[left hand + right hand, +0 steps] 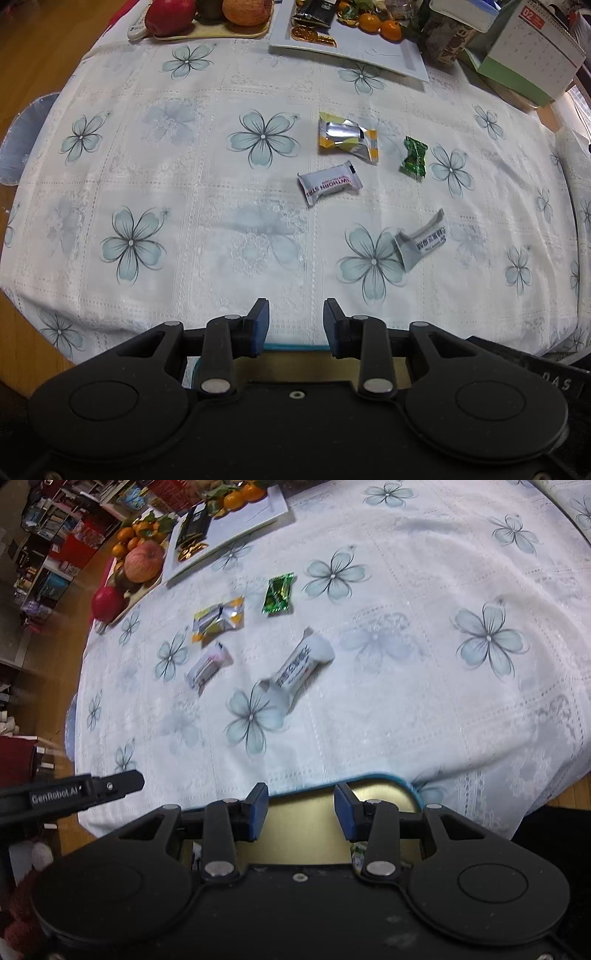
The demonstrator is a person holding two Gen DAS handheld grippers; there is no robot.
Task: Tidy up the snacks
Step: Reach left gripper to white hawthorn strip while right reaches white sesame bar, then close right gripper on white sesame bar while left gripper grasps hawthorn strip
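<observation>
Both tools hover spread and empty at the surface's near edge: left tool [296,325], right tool [301,808]. Four wrapped snacks [329,182] lie mid-surface. Only the right view shows the gold tin [384,797] below.

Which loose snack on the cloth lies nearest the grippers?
The white packet with blue print; the pink-lettered, yellow and green ones all lie farther away.
</observation>
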